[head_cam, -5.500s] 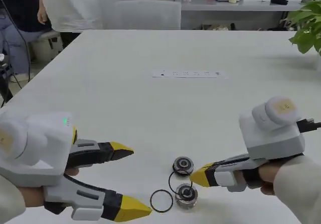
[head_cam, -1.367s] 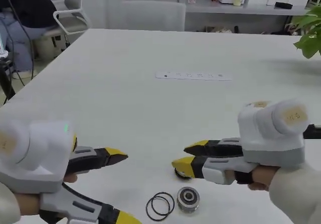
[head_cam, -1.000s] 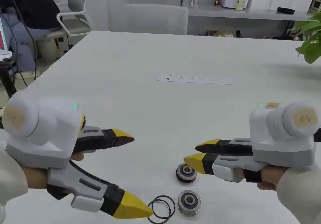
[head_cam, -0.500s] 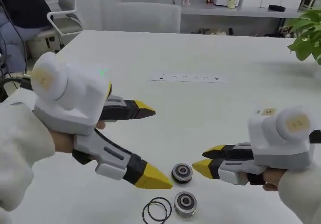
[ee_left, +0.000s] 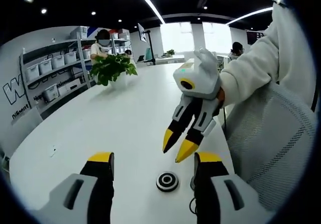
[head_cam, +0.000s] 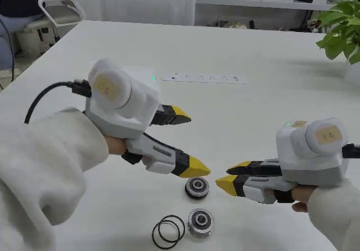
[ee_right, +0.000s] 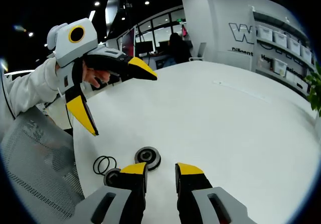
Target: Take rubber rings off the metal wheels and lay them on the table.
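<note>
Two metal wheels sit flat on the desk (head_cam: 253, 110), near its front edge: far wheel (head_cam: 197, 187) and near wheel (head_cam: 200, 222), close together but not touching. Two rubber rings (head_cam: 169, 231) lie overlapped on the desk just left of the near wheel, off the wheels. The far wheel has a dark outer band; can't tell if that's a ring on it.

Left gripper (head_cam: 191, 143) is raised above the desk with its jaws spread wide and nothing between them. Its lower tip hangs just above and left of the far wheel, no contact visible. In the left gripper view the far wheel (ee_left: 167, 181) sits between the left gripper's (ee_left: 154, 158) own jaw tips, lower down on the desk.

Right gripper (head_cam: 229, 175) comes in from the right, low over the desk. Its jaws are only narrowly apart and empty, with the tips just right of the far wheel and a gap visible. In the right gripper view the right gripper (ee_right: 162, 170) points past the far wheel (ee_right: 147, 157). The near wheel (ee_right: 113, 176) is partly hidden behind its left jaw, and the rings (ee_right: 103, 163) are beside it. The left gripper (ee_right: 119, 101) hangs above them, jaws splayed.

Further back on the desk there is a power strip (head_cam: 202, 78), and a plant (head_cam: 340, 34) stands at the right edge.
</note>
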`<state>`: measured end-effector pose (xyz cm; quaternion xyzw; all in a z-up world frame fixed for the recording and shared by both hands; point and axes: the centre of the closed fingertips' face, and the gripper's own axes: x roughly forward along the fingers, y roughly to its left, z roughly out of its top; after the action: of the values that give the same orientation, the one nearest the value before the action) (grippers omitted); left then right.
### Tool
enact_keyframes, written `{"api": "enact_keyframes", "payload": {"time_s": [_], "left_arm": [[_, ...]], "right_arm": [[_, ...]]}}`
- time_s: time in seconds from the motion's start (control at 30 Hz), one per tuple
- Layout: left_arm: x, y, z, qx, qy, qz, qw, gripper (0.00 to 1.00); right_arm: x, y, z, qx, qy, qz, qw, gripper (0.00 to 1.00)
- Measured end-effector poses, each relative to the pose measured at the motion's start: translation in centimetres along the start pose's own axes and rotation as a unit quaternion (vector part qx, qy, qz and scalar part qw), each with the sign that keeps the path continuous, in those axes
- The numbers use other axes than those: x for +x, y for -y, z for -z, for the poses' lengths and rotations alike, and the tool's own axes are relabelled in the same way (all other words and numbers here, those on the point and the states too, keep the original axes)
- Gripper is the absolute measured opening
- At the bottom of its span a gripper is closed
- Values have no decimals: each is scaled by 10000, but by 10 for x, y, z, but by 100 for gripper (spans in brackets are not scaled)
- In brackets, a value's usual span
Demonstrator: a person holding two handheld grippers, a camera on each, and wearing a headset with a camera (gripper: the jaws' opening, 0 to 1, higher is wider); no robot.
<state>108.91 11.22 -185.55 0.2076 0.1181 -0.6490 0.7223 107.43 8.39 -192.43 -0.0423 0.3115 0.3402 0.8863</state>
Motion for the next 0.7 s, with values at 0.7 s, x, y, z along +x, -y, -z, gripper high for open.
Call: {"api": "enact_keyframes", "payload": {"time_s": [0.7], "left_arm": [[30, 13, 63, -325, -176, -1, 9993, 27]], "right_arm": [[25, -14, 21, -439, -442, -238, 9978, 23]]}}
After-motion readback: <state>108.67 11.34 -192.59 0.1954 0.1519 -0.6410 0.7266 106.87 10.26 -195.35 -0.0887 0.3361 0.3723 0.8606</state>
